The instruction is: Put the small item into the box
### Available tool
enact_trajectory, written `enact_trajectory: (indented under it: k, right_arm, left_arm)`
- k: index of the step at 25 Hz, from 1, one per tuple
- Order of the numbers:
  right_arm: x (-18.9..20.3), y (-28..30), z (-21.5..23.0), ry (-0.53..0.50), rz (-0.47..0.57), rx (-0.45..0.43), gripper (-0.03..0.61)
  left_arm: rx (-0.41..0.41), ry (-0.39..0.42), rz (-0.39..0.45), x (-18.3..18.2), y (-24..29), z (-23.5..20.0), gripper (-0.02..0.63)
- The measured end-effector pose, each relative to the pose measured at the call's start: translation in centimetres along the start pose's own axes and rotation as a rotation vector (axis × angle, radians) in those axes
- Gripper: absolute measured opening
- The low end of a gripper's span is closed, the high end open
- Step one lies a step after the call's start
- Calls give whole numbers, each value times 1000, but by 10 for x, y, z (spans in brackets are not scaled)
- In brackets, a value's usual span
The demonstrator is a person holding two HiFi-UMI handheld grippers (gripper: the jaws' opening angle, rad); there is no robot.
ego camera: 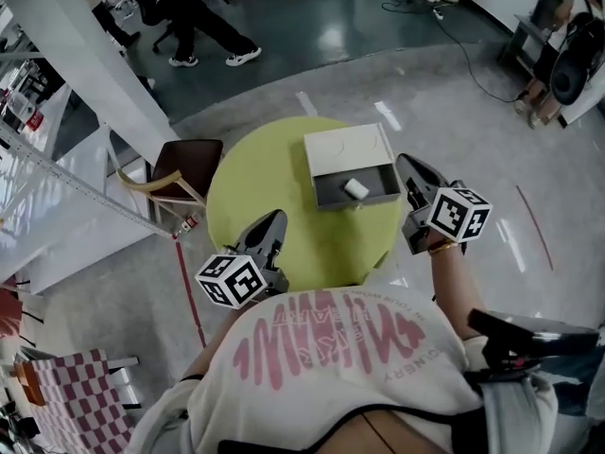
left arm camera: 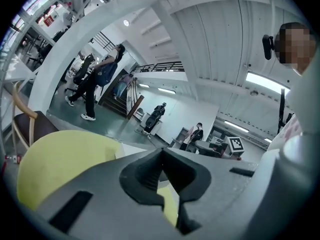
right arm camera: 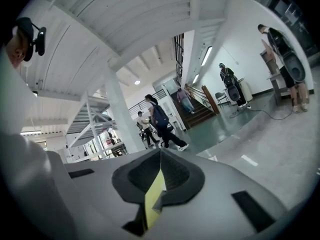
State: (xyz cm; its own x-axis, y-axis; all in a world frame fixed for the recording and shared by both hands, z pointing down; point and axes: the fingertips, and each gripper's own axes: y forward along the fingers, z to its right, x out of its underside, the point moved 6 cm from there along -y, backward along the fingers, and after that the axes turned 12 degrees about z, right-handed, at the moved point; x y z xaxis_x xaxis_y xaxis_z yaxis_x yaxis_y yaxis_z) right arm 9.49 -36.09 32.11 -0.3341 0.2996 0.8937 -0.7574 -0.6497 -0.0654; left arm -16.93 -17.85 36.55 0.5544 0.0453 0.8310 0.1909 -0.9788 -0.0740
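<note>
Left gripper [ego camera: 276,218] and right gripper [ego camera: 408,164] each have their jaws pressed together on nothing. The item [ego camera: 356,188] lies in the open drawer of the box [ego camera: 345,145] on a round table [ego camera: 255,183]. A chair [ego camera: 181,170] stands against the table's left edge, and grey floor [ego camera: 473,140] lies open to the right.

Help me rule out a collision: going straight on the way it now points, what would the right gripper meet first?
Nothing close, as far as I can tell. The right gripper points nearly level, above the yellow table, toward open floor; a walking person is far beyond.
</note>
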Motion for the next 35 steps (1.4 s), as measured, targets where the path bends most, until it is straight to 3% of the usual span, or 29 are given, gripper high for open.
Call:
enact_trajectory:
  k: [5, 9, 17, 35]
  right_arm:
    - [-8, -42, 3, -117, 59, 136, 6]
    - [3, -69, 10, -185, 19, 204, 6]
    - [20, -102, 17, -189, -60, 231, 6]
    - [25, -145, 36, -180, -125, 261, 5]
  left_arm:
    - [8, 105, 42, -2, -7, 19, 6]
    - [23, 139, 33, 9, -10, 31, 6]
    - [55, 96, -20, 28, -11, 47, 6]
    - [-28, 108, -29, 35, -31, 62, 6]
